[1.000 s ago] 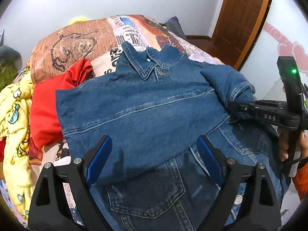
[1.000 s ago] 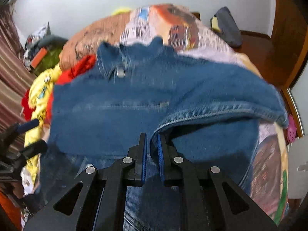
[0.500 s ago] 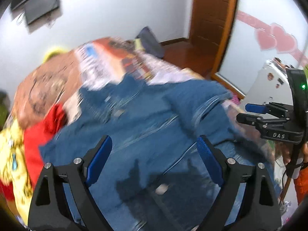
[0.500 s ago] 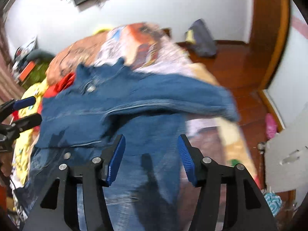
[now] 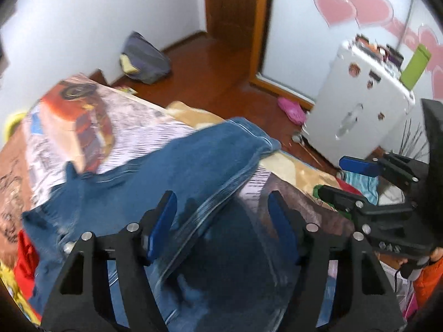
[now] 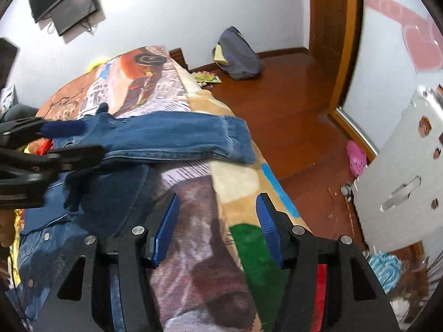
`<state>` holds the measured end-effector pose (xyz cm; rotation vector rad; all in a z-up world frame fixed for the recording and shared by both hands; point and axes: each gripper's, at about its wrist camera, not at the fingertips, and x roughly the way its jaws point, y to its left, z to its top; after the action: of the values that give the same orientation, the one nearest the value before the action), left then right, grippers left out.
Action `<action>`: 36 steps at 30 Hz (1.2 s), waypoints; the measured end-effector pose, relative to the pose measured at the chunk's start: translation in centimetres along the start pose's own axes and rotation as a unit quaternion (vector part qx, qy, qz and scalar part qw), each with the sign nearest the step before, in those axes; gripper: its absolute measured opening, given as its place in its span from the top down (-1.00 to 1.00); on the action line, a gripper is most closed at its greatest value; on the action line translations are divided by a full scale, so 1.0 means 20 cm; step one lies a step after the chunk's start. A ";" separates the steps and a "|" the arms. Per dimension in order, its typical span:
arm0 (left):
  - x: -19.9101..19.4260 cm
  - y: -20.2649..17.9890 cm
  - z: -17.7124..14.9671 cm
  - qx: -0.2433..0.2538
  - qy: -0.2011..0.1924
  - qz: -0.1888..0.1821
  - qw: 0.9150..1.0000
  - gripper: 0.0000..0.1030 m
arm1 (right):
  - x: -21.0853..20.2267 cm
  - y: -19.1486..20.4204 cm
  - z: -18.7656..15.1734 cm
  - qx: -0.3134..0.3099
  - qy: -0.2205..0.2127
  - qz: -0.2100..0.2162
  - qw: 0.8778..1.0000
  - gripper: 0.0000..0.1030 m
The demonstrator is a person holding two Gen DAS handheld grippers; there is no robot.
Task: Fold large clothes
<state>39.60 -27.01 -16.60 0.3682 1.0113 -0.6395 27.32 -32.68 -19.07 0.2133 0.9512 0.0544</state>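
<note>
the denim jacket lies on the bed's printed blanket, one sleeve folded across it toward the bed's right edge, and a red garment shows at its left side. the left gripper hangs over the jacket with its jaws closing, nothing pressed between the blue pads, while the right gripper stands spread and empty over the bare blanket just right of the jacket. farther off, on the wooden floor, sit a grey bag by the wall, a pink shoe, and a white cabinet on the right.
</note>
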 end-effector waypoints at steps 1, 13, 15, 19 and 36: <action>0.04 -0.01 0.01 0.006 0.005 -0.001 1.000 -0.31 | 0.01 -0.02 -0.01 0.003 0.002 0.000 1.000 -0.03; 0.43 -0.12 0.07 0.094 0.031 0.126 0.987 0.41 | 0.09 -0.16 -0.05 0.046 0.029 0.013 0.998 -0.04; 0.40 -0.08 0.10 0.065 0.020 0.116 0.991 0.74 | 0.09 -0.16 -0.04 0.047 0.029 0.014 0.998 -0.04; 0.18 0.08 0.14 -0.021 -0.022 0.061 0.998 0.79 | 0.07 -0.12 -0.02 0.038 0.023 0.021 0.999 -0.04; -0.55 0.75 -0.69 -0.200 -0.050 0.116 0.972 0.78 | 0.19 0.37 0.06 -0.081 0.059 0.080 0.992 -0.04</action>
<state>36.01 -4.26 -13.87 0.0948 0.9558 -0.2306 30.80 -25.20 -19.86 0.1368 1.0405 0.2939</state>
